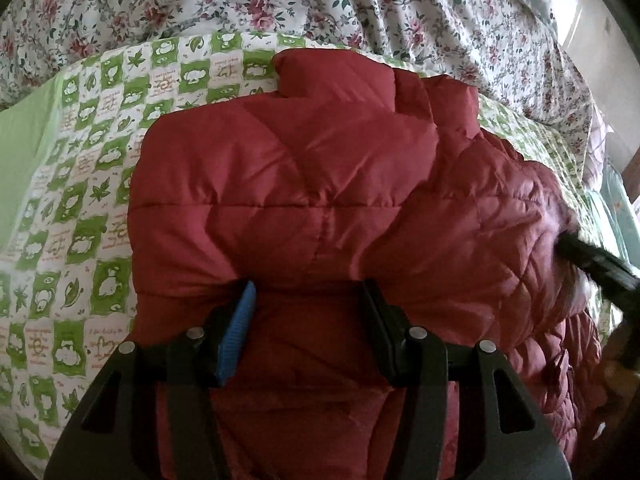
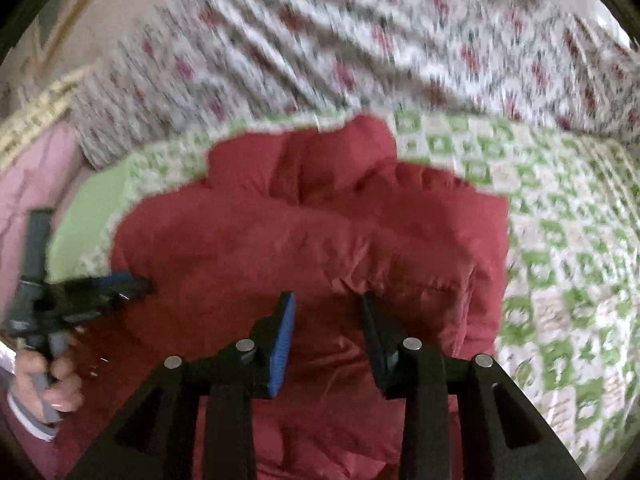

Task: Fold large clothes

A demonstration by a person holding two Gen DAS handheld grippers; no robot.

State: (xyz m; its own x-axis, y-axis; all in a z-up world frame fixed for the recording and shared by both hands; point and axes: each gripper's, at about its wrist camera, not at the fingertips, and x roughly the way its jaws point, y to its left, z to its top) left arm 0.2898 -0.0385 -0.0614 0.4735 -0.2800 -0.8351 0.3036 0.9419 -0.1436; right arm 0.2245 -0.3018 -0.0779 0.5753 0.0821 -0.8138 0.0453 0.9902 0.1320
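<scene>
A red padded jacket (image 1: pixel 304 184) lies on a green checked blanket (image 1: pixel 80 200). Over the jacket's near edge, the left gripper (image 1: pixel 308 292) and right gripper (image 2: pixel 328 304) both hang spread open, grasping nothing.

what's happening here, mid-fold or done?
Mid-fold, apparently. A person with two handheld grippers is working a red quilted jacket lying on a green-checked sheet beside a floral quilt. The left gripper and right gripper both sit open over the bundled jacket, neither gripping it. The right view is motion-blurred.
</scene>
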